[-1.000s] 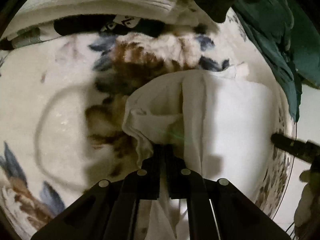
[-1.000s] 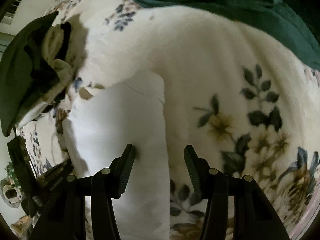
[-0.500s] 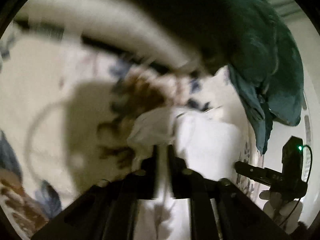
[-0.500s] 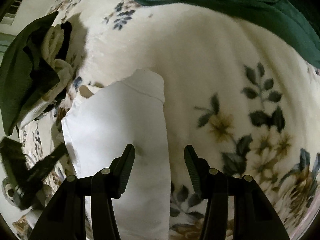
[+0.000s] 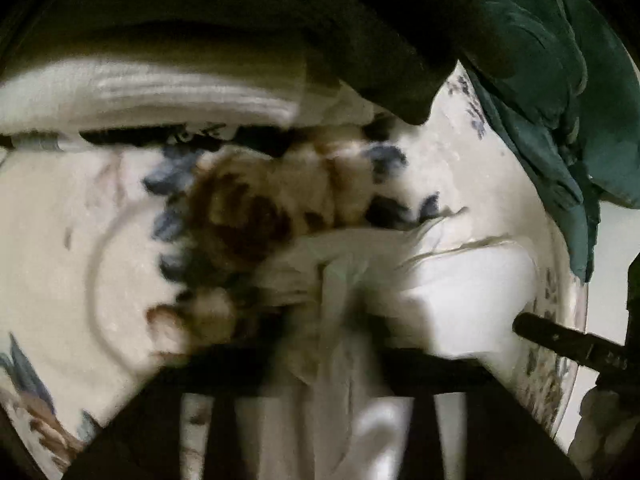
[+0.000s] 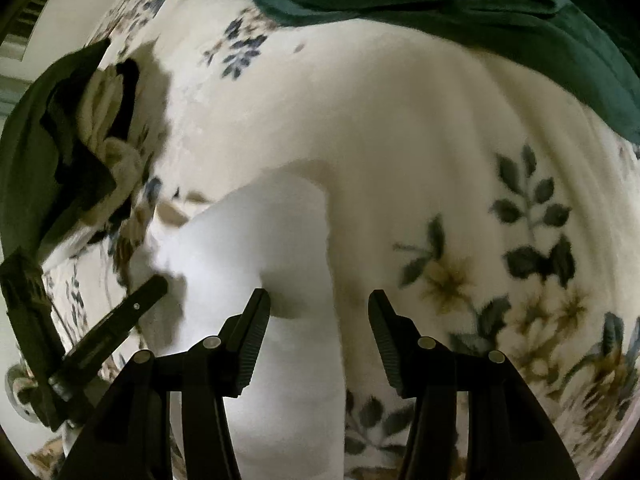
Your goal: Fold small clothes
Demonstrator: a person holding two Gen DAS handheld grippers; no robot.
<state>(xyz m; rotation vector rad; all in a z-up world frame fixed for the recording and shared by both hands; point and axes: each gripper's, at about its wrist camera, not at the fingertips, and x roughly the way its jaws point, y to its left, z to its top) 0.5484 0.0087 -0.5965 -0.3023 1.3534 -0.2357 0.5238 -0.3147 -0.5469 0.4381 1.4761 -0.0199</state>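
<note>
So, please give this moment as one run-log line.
step: fold white garment | left claw: closing, garment bunched between jaws, view blurred | right claw: closing, jaws apart over garment edge | surface: floral blanket

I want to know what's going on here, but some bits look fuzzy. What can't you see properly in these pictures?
- Left gripper, left wrist view: blurred as its jaws close; whether they pinch the white cloth between them is unclear.
- White cloth, right wrist view: near end cut off by the bottom edge and the right gripper.
- Clothes pile, right wrist view: dark and tangled, pieces cannot be told apart.
- Green cloth: cut off by the top edge.
</note>
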